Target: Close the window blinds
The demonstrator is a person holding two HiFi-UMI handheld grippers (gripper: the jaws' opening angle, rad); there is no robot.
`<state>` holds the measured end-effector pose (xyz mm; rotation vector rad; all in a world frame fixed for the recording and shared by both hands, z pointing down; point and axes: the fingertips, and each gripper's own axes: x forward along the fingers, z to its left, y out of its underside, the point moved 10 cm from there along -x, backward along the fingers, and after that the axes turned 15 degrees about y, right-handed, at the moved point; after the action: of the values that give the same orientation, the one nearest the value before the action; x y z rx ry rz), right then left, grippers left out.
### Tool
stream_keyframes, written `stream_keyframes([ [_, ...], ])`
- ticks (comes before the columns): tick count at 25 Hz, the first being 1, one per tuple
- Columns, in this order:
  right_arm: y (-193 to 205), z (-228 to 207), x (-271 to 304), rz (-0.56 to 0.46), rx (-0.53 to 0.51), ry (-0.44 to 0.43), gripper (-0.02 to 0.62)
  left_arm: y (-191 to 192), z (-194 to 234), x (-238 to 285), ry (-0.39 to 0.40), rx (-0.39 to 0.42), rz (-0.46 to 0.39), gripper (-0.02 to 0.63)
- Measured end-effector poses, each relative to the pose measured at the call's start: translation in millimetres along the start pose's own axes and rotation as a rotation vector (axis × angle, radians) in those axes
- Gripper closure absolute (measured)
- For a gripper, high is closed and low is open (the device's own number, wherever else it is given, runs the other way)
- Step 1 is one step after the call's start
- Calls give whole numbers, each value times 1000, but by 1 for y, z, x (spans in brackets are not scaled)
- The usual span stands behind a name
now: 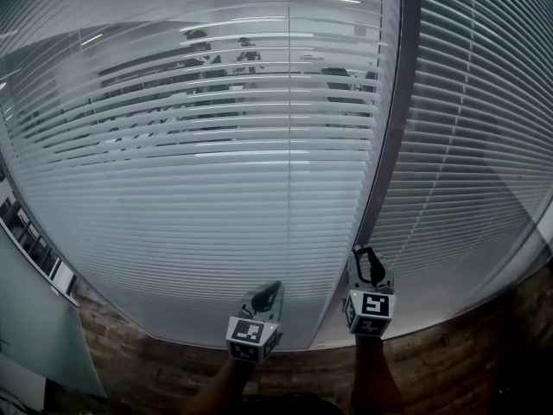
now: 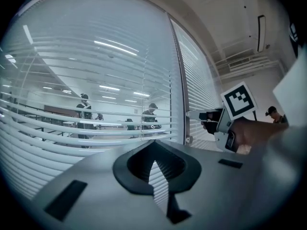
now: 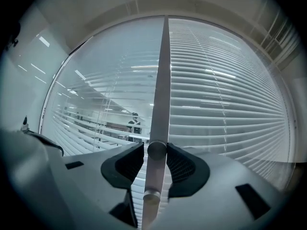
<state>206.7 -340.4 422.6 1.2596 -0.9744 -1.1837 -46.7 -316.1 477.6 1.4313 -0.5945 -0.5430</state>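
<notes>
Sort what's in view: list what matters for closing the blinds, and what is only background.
Job: left blinds, slats partly open; round knob on the window post, between the right gripper's open fingers.
Background: right blinds, apparently shut already; left gripper, shut and empty; people behind the glass.

rod [image 3: 162,90]: lower end cut off at bottom edge | people [image 2: 84,110]: partly hidden behind blinds [image 2: 43,133] slats, too small for detail | forearms [image 1: 378,383]: cut off at bottom edge
</notes>
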Motion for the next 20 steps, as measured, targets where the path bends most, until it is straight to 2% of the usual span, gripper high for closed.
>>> stream_keyframes([
  [4,0,-2,1,6,10,1,467,-4,-2,-1,-4,-4,-4,606],
  [12,0,-3,0,6,18,0,469,-7,-6,-2,2,-3,-3,606],
  [20,-2,-2,0,4,-33,-9,469,-3,-1,-8,-6,2,10,606],
])
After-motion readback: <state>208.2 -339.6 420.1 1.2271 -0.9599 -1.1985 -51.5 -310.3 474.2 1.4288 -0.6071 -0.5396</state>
